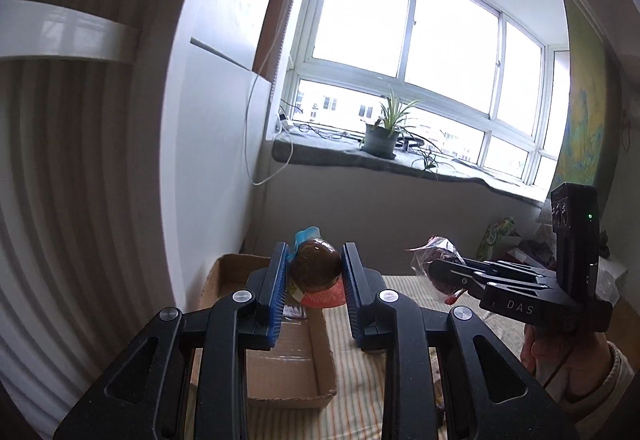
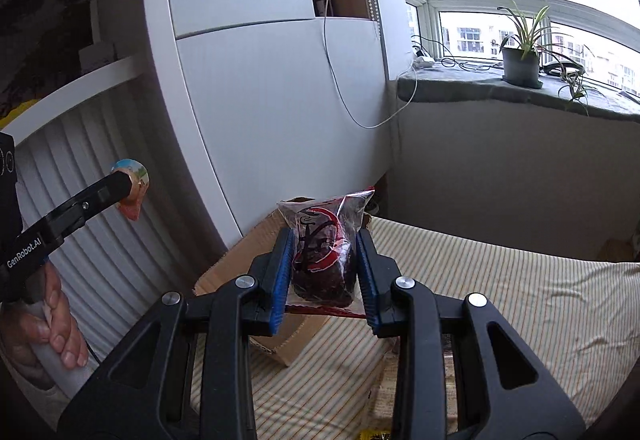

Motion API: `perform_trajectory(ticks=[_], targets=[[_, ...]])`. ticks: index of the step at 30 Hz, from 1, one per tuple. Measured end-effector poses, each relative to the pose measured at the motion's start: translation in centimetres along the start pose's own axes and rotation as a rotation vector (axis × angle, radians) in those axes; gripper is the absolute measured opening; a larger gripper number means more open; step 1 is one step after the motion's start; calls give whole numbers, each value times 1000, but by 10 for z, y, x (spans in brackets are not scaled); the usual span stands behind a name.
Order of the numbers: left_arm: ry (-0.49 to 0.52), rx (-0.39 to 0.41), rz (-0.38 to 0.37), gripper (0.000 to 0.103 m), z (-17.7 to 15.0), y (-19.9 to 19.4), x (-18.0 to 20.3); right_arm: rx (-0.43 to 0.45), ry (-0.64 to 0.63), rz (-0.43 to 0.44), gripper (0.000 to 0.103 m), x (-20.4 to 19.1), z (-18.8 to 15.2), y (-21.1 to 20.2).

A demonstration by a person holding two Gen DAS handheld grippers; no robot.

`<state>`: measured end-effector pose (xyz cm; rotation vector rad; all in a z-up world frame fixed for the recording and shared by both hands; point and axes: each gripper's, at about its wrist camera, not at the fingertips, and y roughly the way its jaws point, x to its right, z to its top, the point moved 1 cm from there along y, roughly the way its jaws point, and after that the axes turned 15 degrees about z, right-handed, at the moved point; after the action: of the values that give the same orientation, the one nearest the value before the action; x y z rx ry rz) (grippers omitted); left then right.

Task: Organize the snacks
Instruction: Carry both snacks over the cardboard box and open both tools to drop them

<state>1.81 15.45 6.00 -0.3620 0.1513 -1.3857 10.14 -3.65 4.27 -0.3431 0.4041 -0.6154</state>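
My left gripper fingers clamp brown round snack; right gripper clamps dark snack bag. Both aloft above cardboard box on striped bed. Box near-empty; 2 drops left.

Both grippers are held up off the surface, pointed a bit downward. The left gripper is clamped on a round brown snack, blue pads pressed to its sides. The right gripper is closed around a clear packet of dark snacks. Each handle is wrapped by a hand, with a pale sleeve cuff seen at the right hand.
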Motion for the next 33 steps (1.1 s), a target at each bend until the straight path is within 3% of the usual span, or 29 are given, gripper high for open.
perform_trajectory(ticks=[9, 20, 33], targets=[[-31, 0, 39, 24, -9, -4, -32, -58, -9, 39, 32, -21, -6, 41], [-99, -104, 102, 24, -46, 27, -90, -192, 13, 107, 32, -25, -30, 135], [-75, -227, 25, 24, -66, 99, -66, -240, 65, 86, 32, 6, -39, 169]])
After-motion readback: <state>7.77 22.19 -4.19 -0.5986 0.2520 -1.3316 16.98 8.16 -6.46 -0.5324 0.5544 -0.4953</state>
